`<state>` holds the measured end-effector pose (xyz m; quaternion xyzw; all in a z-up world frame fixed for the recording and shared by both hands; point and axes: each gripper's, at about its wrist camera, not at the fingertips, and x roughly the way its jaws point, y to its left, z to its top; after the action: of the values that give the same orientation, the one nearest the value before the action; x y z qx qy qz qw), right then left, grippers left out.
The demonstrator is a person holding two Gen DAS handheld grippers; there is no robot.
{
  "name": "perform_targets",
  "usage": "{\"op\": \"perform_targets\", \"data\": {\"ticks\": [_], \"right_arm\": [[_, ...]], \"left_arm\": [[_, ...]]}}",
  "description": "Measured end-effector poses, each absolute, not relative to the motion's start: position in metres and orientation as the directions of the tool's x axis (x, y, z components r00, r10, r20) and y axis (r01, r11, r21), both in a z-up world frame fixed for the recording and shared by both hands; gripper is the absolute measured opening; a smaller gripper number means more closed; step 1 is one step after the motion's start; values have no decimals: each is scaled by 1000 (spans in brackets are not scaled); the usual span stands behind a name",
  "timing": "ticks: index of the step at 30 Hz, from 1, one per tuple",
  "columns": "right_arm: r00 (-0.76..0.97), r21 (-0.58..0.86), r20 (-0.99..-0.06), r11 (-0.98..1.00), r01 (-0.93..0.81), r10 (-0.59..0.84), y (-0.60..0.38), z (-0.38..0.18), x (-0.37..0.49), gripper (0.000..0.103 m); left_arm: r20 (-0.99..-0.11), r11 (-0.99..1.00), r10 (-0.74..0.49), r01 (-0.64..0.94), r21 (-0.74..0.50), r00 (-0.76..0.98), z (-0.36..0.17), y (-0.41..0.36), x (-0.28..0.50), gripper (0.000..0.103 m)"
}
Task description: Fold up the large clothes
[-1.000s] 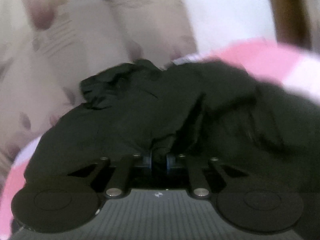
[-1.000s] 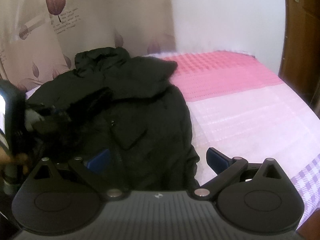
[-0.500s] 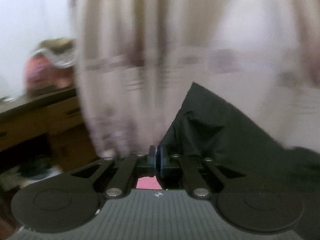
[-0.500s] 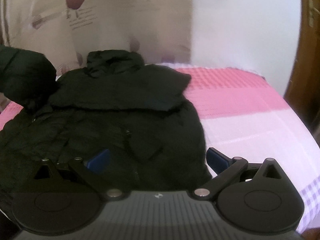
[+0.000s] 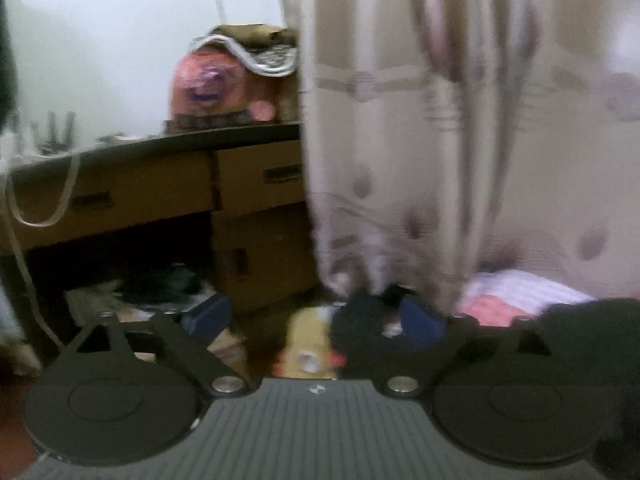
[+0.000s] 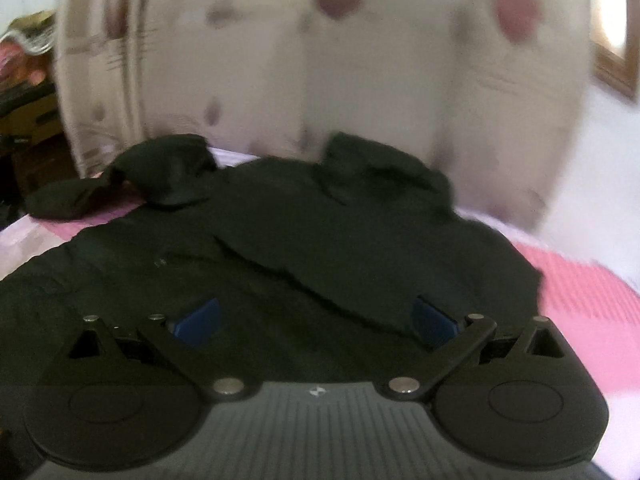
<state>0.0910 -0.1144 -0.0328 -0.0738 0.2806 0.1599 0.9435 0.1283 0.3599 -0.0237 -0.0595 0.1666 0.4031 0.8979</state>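
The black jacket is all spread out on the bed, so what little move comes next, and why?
Probably bring the right gripper down onto the near part of the black jacket and pinch it. Its jaws stand wide with nothing between them, right above the cloth, while the left gripper, jaws opening and empty, points off toward the curtain and desk.

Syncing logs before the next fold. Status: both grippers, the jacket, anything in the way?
Left gripper jaws opening, black cloth by right finger, unpinched. Right gripper open, empty, above black jacket. Jacket spread on pink bedspread, unfolded. Nothing in the way.
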Motion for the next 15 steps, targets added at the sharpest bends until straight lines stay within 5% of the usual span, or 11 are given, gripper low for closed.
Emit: {"op": "perform_targets", "data": {"ticks": [6,11,12,15], "right_arm": [[792,-141,-547,902,-409,274,-48,-57,161,103],[789,-280,-582,863,-421,196,2,-88,208,99],[796,-324,-583,851,-414,164,9,-95,214,90],[769,-345,-627,841,-417,124,9,-109,232,22]], "left_arm": [[-399,834,456,-538,-119,795,-48,310,101,101],[-425,871,365,-465,-157,829,-80,276,86,101],[-428,877,354,-454,-157,832,-86,269,84,101],[-449,877,357,-460,-142,819,-106,262,82,102]]}}
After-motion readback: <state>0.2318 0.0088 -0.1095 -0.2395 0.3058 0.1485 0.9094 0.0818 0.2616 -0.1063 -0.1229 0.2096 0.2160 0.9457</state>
